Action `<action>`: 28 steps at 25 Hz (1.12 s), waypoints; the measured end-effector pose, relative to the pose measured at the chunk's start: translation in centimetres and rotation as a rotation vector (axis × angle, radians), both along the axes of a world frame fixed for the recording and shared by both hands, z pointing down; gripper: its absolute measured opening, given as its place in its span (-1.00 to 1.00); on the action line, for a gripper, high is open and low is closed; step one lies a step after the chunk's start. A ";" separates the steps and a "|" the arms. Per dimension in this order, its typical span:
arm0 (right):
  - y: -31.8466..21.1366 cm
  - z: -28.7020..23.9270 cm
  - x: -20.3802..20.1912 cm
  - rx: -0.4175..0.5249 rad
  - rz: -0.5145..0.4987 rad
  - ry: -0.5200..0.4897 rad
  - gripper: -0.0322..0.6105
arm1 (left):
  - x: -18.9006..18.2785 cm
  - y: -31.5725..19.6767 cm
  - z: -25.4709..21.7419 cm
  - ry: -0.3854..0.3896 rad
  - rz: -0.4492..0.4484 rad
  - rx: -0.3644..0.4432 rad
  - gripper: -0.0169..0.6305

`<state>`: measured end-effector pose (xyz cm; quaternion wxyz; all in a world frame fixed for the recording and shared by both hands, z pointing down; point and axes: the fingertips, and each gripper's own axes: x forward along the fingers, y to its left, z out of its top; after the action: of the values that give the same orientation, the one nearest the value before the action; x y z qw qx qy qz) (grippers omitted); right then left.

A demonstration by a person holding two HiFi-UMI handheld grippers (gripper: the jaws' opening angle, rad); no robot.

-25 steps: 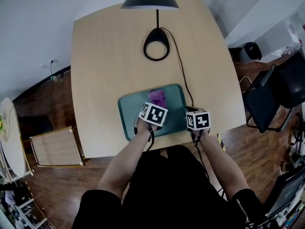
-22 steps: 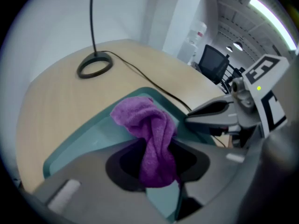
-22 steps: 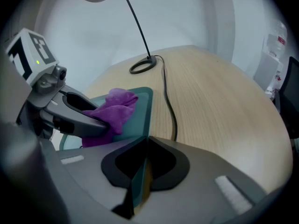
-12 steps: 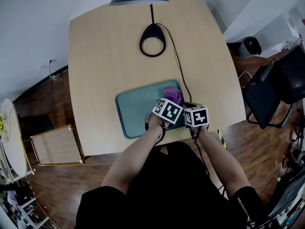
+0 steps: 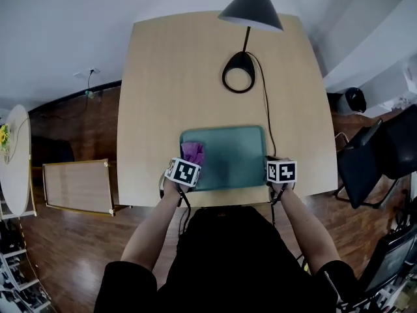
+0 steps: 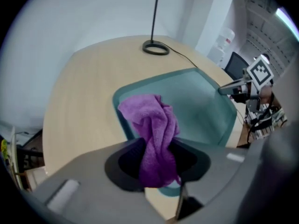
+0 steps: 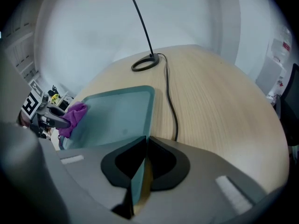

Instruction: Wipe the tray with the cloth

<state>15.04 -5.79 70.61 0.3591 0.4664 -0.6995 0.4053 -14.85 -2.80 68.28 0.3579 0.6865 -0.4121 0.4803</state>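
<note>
A teal tray lies near the front edge of the wooden table. My left gripper is at the tray's left end, shut on a bunched purple cloth that rests on the tray floor. In the left gripper view the cloth hangs out from between the jaws over the tray. My right gripper is at the tray's right end. In the right gripper view its jaws are shut on the tray's rim, and the cloth shows at the tray's far end.
A black desk lamp stands behind the tray, its ring base on the table and its shade overhead. Its cable runs past the tray's right side. A dark chair stands right of the table, a wooden panel on the floor left.
The left gripper swept the cloth from mid-tray to the tray's right end, then across to its left end. The right gripper stayed on the tray's right rim. The head view shifted.
</note>
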 end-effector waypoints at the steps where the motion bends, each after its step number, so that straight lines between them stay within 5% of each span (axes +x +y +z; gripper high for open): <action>1: 0.0 0.1 -0.1 -0.004 0.003 -0.001 -0.84 | -0.8 0.2 0.0 0.009 -0.024 0.000 -0.45; 15: 0.0 -0.4 -2.8 0.023 0.099 -0.054 -0.86 | -3.4 -1.5 -0.2 -0.049 -0.117 0.003 -0.45; 21: 0.1 -0.6 -3.2 0.022 0.086 -0.100 -0.86 | 7.8 0.7 -0.2 0.131 -0.003 -0.087 -0.45; 25: 0.3 -0.7 -3.5 0.018 0.069 -0.110 -0.85 | 16.1 0.0 -0.6 0.188 0.163 -0.068 -0.45; 28: 0.3 -0.9 -3.6 0.015 0.065 -0.131 -0.85 | 20.6 0.3 -0.7 0.234 0.208 -0.086 -0.45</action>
<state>11.46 -5.48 69.73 0.2957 0.4640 -0.7089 0.4412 5.77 -2.48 67.62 0.3808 0.7609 -0.2732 0.4487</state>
